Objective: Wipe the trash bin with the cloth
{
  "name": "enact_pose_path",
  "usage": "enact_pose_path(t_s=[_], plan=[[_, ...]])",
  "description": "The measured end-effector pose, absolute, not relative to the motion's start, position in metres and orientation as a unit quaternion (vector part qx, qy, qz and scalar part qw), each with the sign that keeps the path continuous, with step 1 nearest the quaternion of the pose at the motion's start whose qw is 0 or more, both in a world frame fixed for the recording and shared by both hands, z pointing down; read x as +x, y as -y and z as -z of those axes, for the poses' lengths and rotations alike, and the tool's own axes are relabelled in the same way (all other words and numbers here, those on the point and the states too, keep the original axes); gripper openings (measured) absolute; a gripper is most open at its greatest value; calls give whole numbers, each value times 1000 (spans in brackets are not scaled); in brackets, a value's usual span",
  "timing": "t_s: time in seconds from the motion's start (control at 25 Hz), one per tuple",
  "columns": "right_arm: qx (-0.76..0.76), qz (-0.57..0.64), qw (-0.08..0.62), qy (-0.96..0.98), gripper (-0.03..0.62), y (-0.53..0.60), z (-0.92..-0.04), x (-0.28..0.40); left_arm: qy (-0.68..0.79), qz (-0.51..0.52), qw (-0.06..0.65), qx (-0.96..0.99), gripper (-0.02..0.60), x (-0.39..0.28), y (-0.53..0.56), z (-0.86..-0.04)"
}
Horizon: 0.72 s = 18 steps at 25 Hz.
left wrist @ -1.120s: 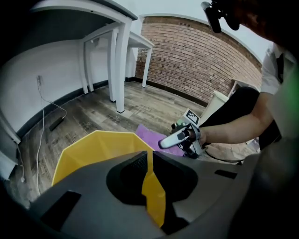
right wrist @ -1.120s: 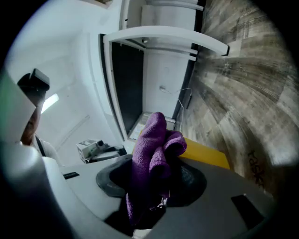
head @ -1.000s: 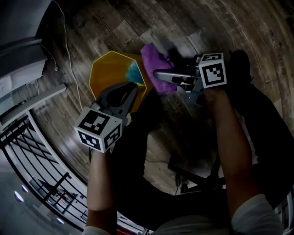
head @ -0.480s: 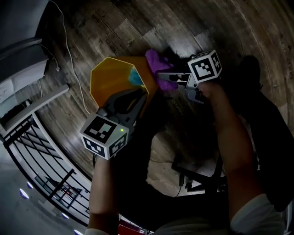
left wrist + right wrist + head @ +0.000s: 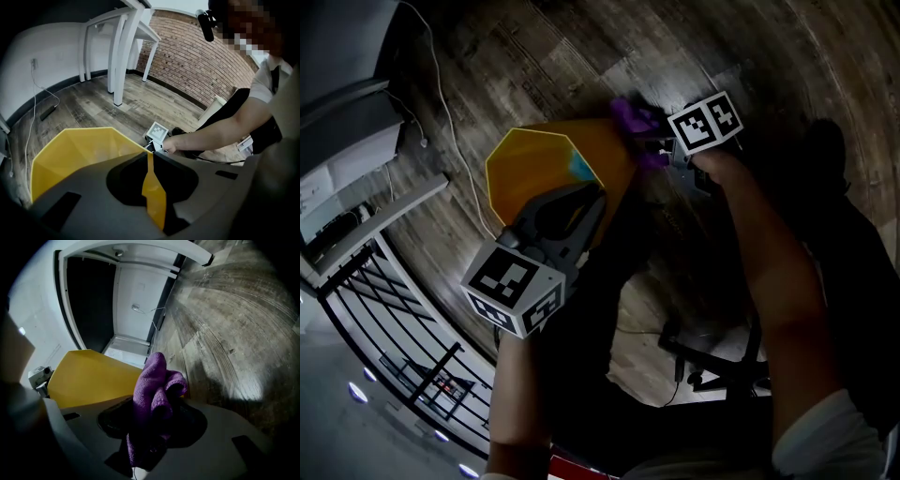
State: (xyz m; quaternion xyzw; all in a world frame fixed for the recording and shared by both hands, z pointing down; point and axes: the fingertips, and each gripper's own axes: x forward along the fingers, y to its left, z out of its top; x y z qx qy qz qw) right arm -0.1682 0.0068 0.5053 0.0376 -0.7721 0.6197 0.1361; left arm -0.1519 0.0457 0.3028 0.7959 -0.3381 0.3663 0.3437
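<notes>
No legible text or labels anywhere

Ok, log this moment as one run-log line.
left gripper: shut on yellow bin rim | right gripper: shut on purple cloth | cloth: beside bin's outer wall, contact unclear | bin: on wood floor

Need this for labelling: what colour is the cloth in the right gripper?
Purple; the cloth shows best in the right gripper view.

Trash bin [image 5: 530,169] is bright yellow, more orange on its shaded side, with a teal patch [image 5: 579,169] inside at its 3 o'clock. Cloth [image 5: 152,380] is purple. Left gripper [image 5: 149,157] and right gripper [image 5: 152,408] are grey, and their cubes have black-and-white square markers. Floor [image 5: 534,56] is dark brown wood grain.
</notes>
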Motion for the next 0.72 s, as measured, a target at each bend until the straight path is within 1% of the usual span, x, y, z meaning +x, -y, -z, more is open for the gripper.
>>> enact_pose_path(t_s=[0.32, 0.6, 0.72], plan=[[88, -611, 198, 762, 184, -11, -549, -168, 338, -363, 345, 797, 32, -150, -43, -300], [135, -557, 302, 762, 184, -14, -577, -164, 341, -361, 340, 799, 32, -147, -40, -301], [153, -539, 308, 769, 184, -10, -568, -157, 342, -361, 337, 800, 32, -147, -41, -302]])
